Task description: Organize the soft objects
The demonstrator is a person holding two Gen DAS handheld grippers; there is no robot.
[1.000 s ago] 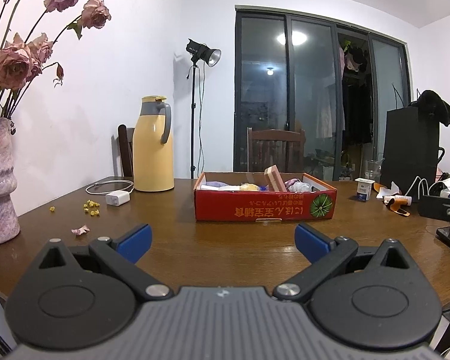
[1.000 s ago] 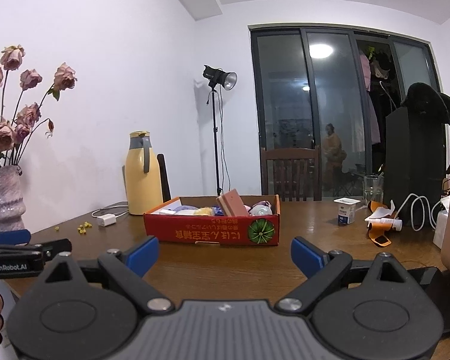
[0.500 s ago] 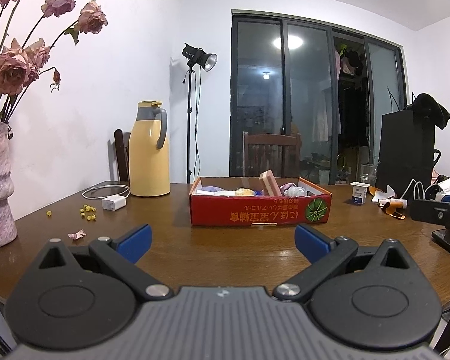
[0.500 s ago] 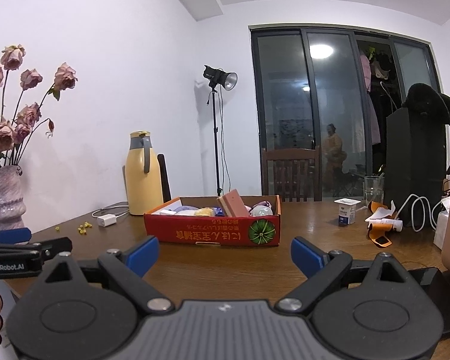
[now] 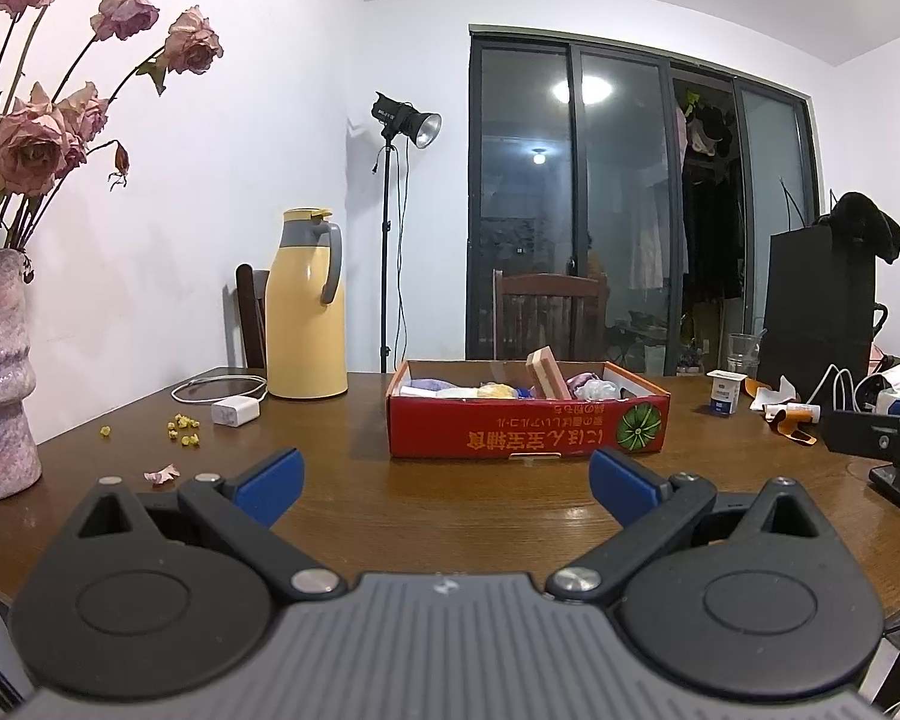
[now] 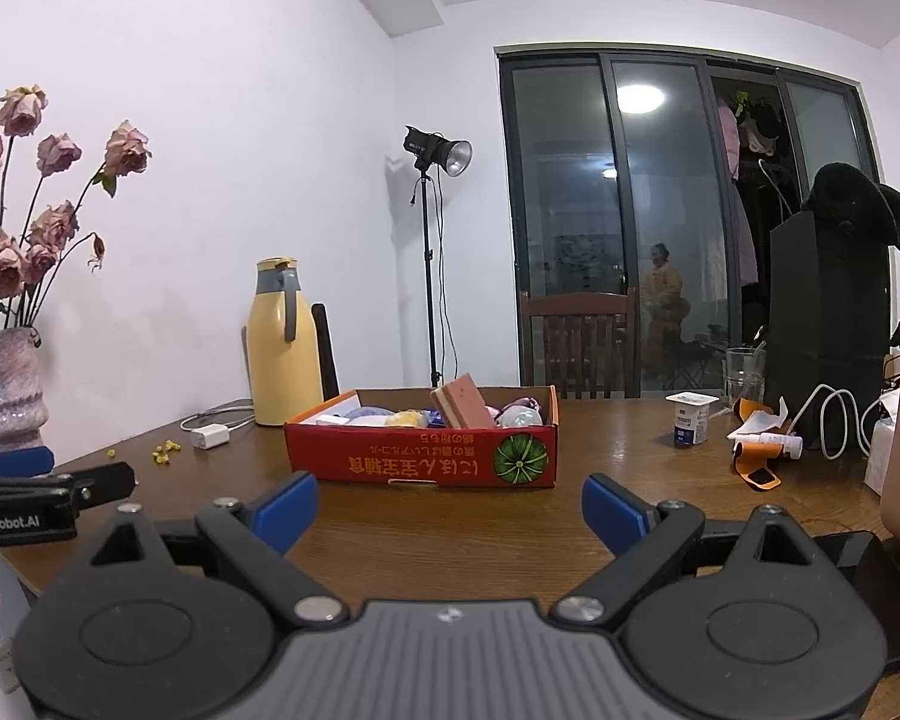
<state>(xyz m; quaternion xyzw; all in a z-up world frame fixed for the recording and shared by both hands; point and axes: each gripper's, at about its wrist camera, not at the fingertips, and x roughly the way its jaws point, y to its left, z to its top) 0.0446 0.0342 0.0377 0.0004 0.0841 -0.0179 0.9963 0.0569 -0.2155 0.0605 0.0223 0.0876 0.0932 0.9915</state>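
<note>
— Wooden bench (image 5: 462,516) under us first: what do we hold?

— Nothing. Our left gripper (image 5: 444,483) and right gripper (image 6: 447,510) both hang released, blue pads spread wide, over the bench's near edge.

— Anything different from a second ago?

— Only the left view: the red box (image 5: 528,429) sat higher and nearer centre then, so our left gripper has drifted slightly. The right view matches. Nothing in the box has shifted.

— And the soft objects (image 6: 450,417)?

— Bunched inside the red box, a pink sponge block (image 6: 463,401) tilted among them. That fits either a gathered pile or one waiting to be sorted.

— Room to move?

— Bare wood between us and the box. Left, a charger (image 5: 236,411) and yellow flask (image 5: 308,306); right, a small carton (image 6: 690,425) and cables (image 6: 834,420) crowd the edge.
</note>
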